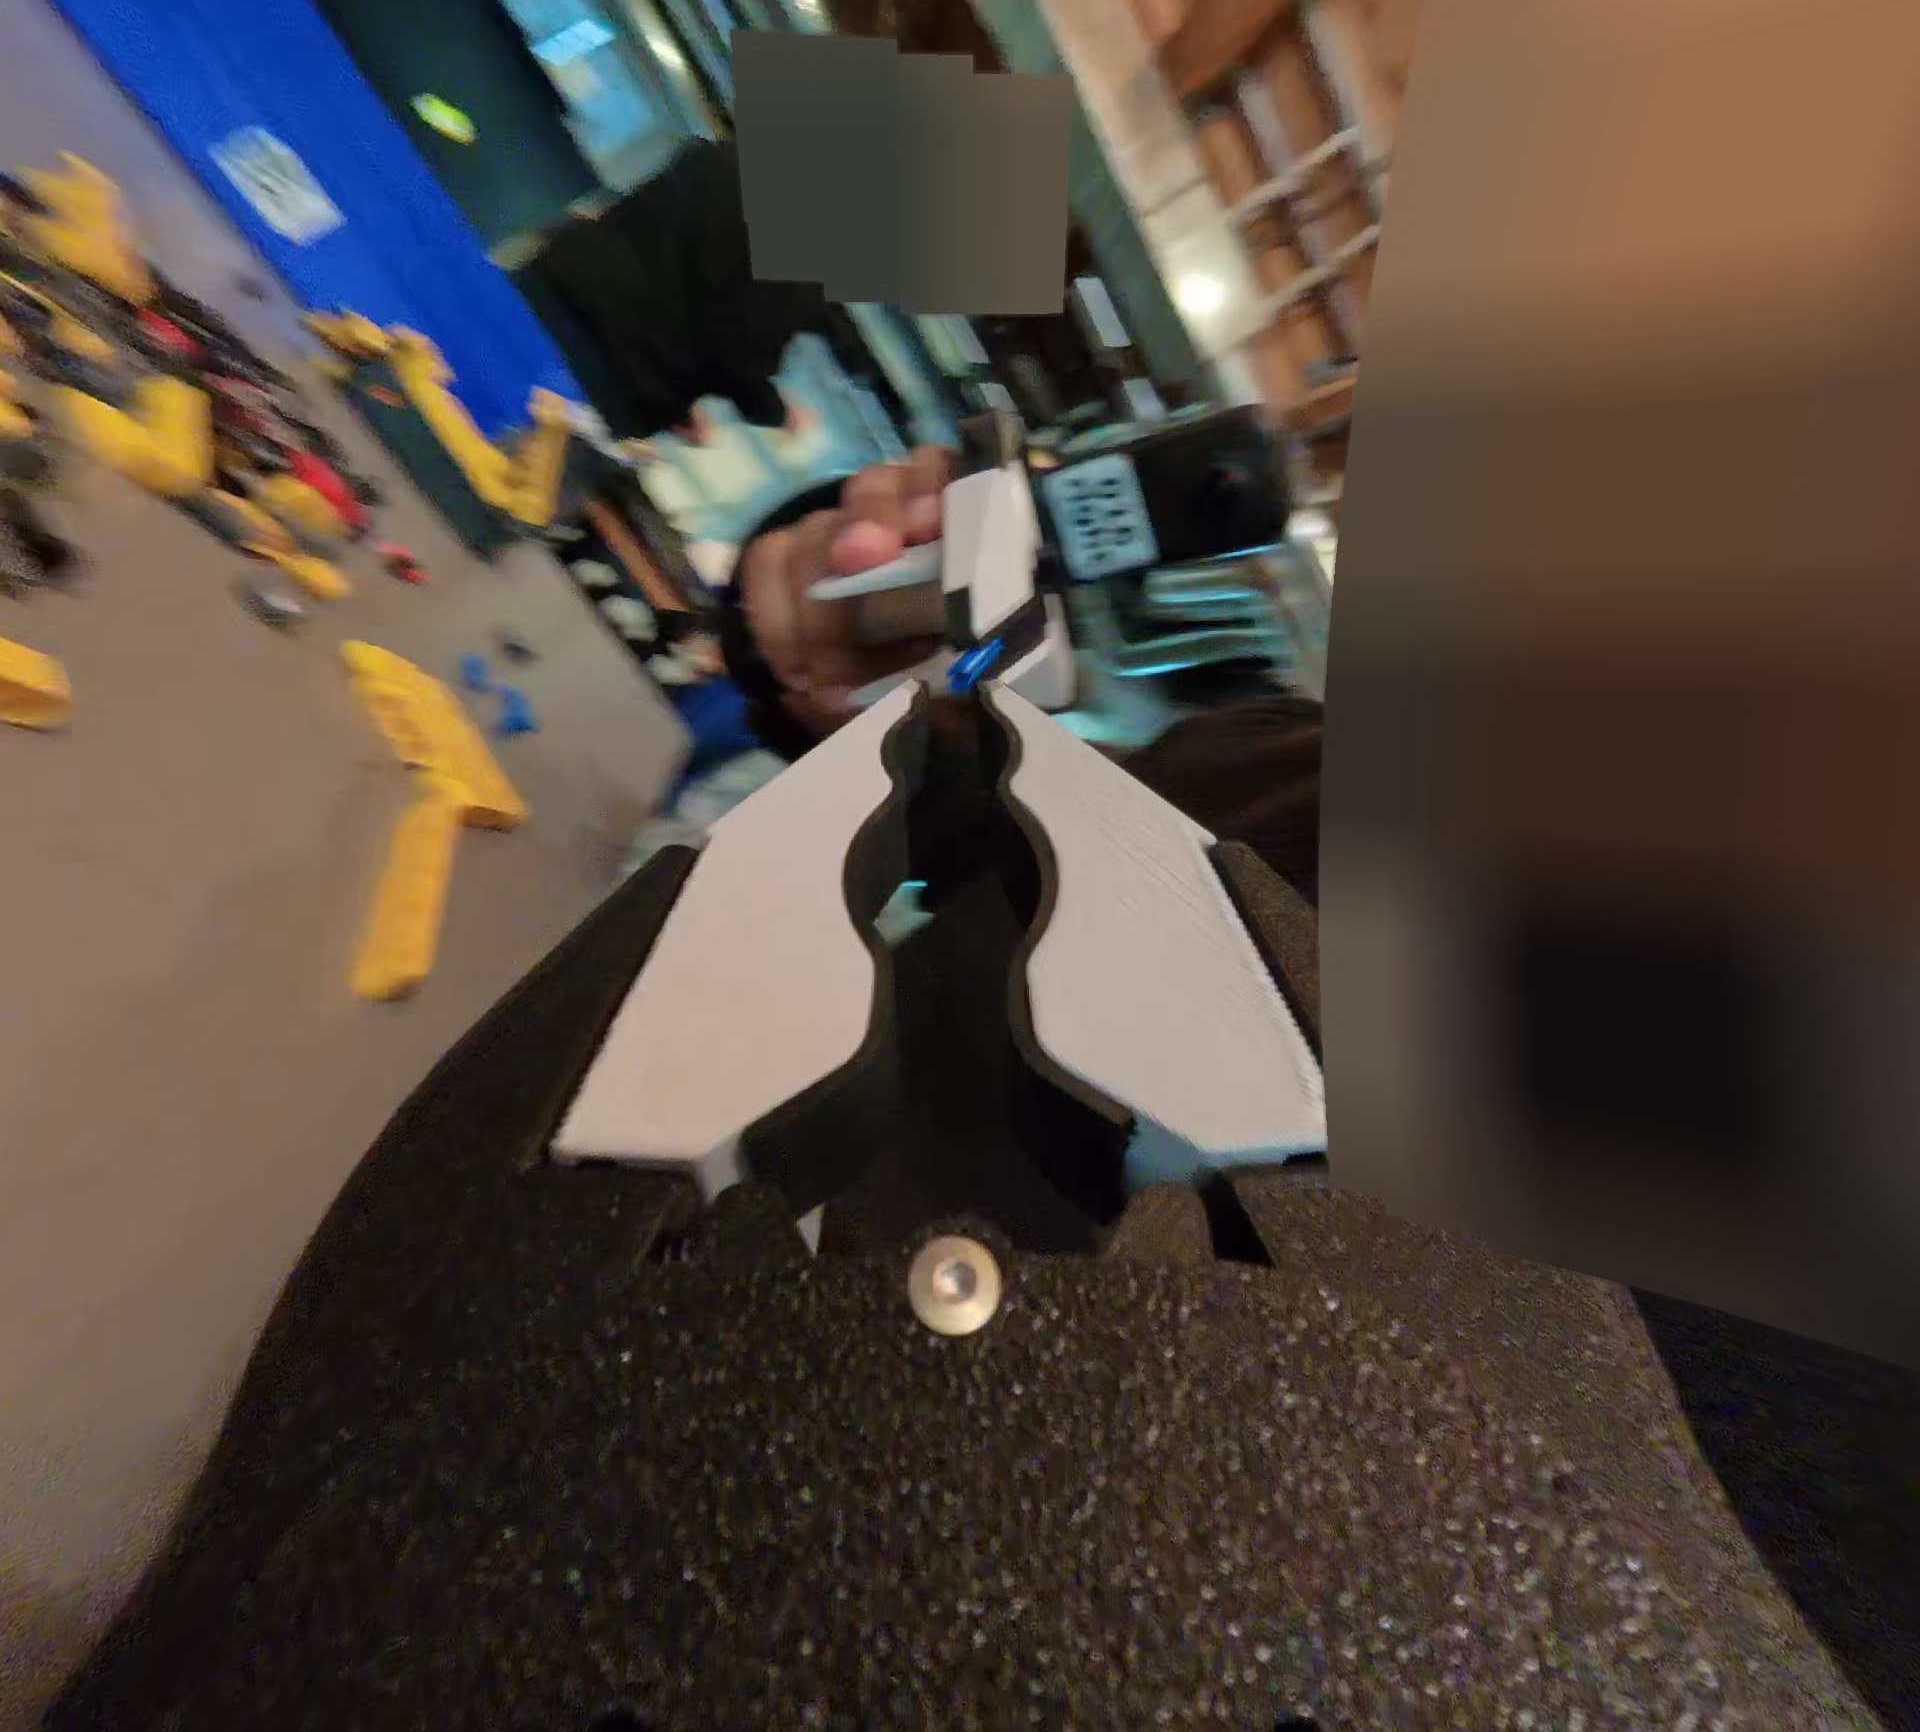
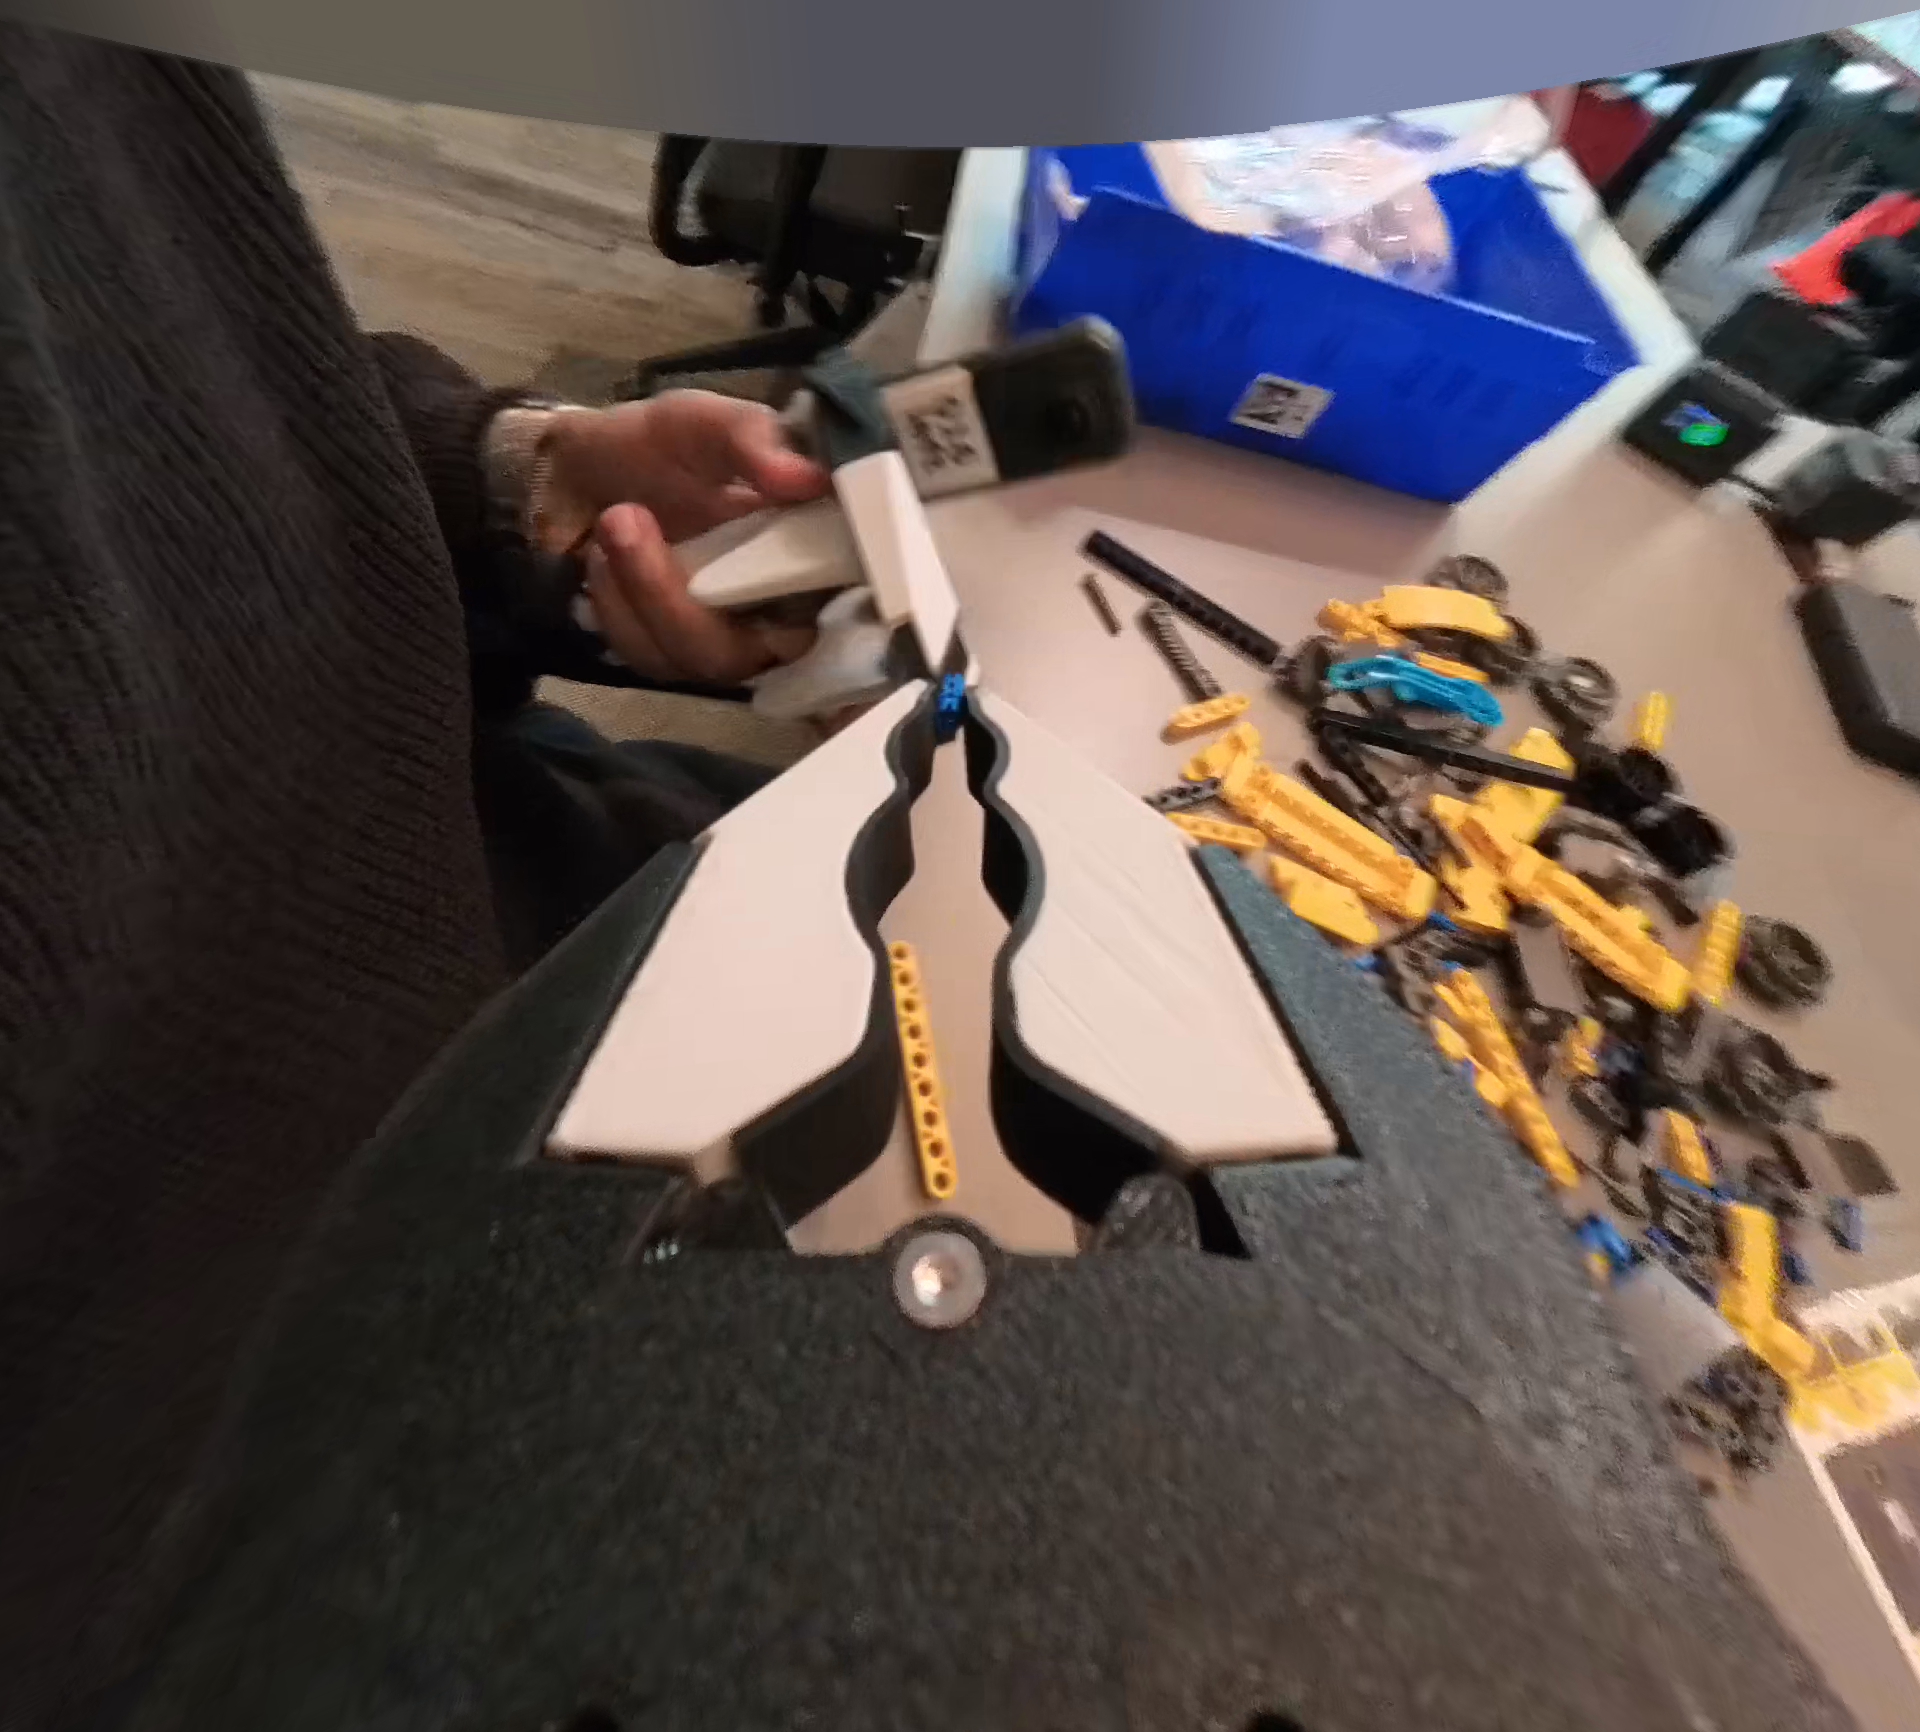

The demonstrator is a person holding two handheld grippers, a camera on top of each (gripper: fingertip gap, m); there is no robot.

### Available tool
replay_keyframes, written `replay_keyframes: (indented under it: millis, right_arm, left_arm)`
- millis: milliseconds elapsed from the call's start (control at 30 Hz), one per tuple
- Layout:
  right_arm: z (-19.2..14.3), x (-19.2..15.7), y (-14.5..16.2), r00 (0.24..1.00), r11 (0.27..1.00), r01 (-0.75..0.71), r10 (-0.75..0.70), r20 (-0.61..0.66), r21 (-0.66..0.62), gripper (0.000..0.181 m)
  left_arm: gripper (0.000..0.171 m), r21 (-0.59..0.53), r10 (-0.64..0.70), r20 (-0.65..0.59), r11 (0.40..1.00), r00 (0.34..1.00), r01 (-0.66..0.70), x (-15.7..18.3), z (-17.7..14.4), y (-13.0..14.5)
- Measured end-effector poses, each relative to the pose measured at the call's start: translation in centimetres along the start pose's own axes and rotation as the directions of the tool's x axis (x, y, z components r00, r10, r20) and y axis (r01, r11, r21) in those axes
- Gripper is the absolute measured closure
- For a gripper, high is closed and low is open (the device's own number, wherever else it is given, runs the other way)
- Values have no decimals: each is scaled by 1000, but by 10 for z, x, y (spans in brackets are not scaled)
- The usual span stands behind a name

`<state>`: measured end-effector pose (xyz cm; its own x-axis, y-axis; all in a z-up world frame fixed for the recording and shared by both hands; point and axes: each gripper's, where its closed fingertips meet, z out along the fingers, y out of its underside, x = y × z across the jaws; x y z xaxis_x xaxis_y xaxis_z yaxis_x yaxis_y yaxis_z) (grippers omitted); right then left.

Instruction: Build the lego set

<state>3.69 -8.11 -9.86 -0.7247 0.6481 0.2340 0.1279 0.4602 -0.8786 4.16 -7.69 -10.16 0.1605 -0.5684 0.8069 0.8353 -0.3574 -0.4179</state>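
A small blue building-toy piece (image 2: 948, 703) sits pinched between the tips of my right gripper (image 2: 948, 695), held in the air above the table edge. My left gripper (image 1: 953, 692) meets it tip to tip. Its fingers are closed to a narrow gap, and the near end of the blue piece (image 1: 975, 664) sits at that gap. The left gripper also shows in the right wrist view (image 2: 940, 659), held by a hand (image 2: 665, 477). The right gripper shows in the left wrist view (image 1: 997, 633), also held by a hand (image 1: 821, 602).
A pile of yellow and black toy pieces (image 2: 1507, 851) lies on the grey table (image 2: 1351, 539). A yellow holed beam (image 2: 922, 1069) lies under my right gripper. A blue bin (image 2: 1299, 332) stands behind. Loose yellow beams (image 1: 426, 799) lie at left. A person's dark sleeve (image 2: 208, 747) is close.
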Motion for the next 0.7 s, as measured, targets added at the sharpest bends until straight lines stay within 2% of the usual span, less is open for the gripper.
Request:
replay_keyframes:
  millis: [33, 100, 200, 300, 367, 467, 700]
  right_arm:
    - [-2, 8, 0, 999, 1000, -5, 5, -46, -10, 177]
    - [-3, 23, 9, 992, 995, -55, 46, -115, -79, 177]
    - [-2, 36, 40, 980, 959, -164, 131, -150, -232, 177]
    - [3, 28, 76, 976, 877, -217, 183, -119, -430, 177]
    - [5, 16, 92, 975, 813, -216, 208, -78, -540, 177]
    - [8, 3, 107, 977, 740, -171, 211, -18, -651, 177]
    - [13, -6, 119, 974, 668, -123, 223, 40, -734, 178]
  left_arm:
    - [155, -1, 90, 101, 996, 991, -90, -8, -2, -3]
    - [146, -51, 281, 309, 959, 908, -280, -24, -10, -9]
    - [144, -243, 514, 496, 856, 700, -457, -45, -18, -8]
    - [144, -492, 680, 547, 733, 488, -470, -70, -24, 10]
    - [145, -593, 745, 529, 667, 406, -451, -82, -24, 22]
    - [145, -620, 757, 500, 652, 420, -436, -85, -18, 34]
    - [146, -608, 734, 523, 678, 434, -413, -87, -25, 31]
